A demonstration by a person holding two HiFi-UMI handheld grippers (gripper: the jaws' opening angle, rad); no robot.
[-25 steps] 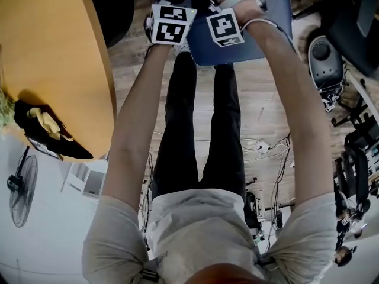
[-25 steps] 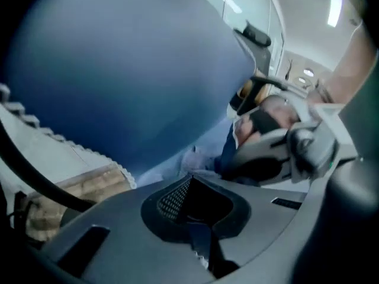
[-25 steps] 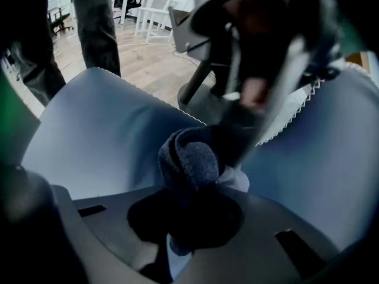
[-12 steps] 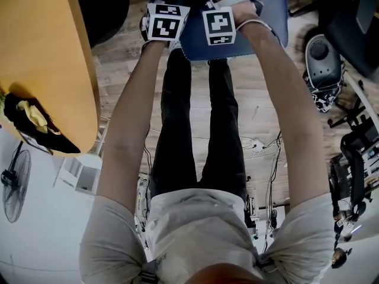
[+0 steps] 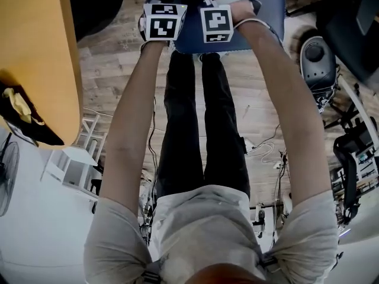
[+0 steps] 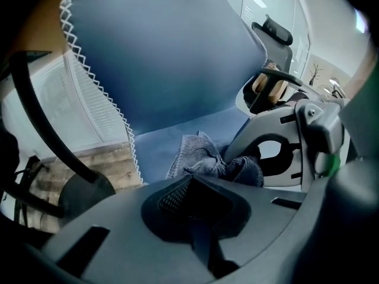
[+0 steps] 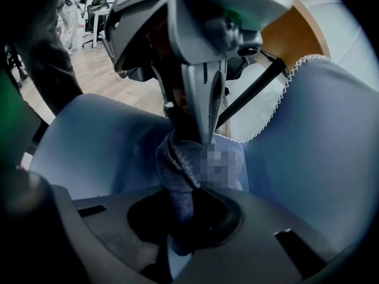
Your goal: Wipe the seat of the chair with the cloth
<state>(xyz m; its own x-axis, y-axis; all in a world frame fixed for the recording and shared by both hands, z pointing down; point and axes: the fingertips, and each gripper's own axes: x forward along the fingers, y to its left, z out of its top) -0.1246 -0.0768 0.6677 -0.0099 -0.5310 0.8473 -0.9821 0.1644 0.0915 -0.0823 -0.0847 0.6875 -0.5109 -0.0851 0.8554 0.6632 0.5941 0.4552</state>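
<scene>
Cloth (image 6: 204,155) – grey-blue, nubbly weave, bunched into crumpled wad with folded ridges. Sits on blue chair seat (image 7: 100,141), near zigzag-stitched edge of backrest (image 6: 166,52).

Right claw (image 7: 188,212) clenched on cloth, twisted strand running down between jaws. Left claw (image 6: 190,185) closed too, tips meeting at top of wad and apparently pinching it. Both claws close together over seat. Orange desk (image 5: 35,52) off to person's left.

Blue chair seat (image 5: 269,16), grey cloth (image 6: 198,155) atop
</scene>
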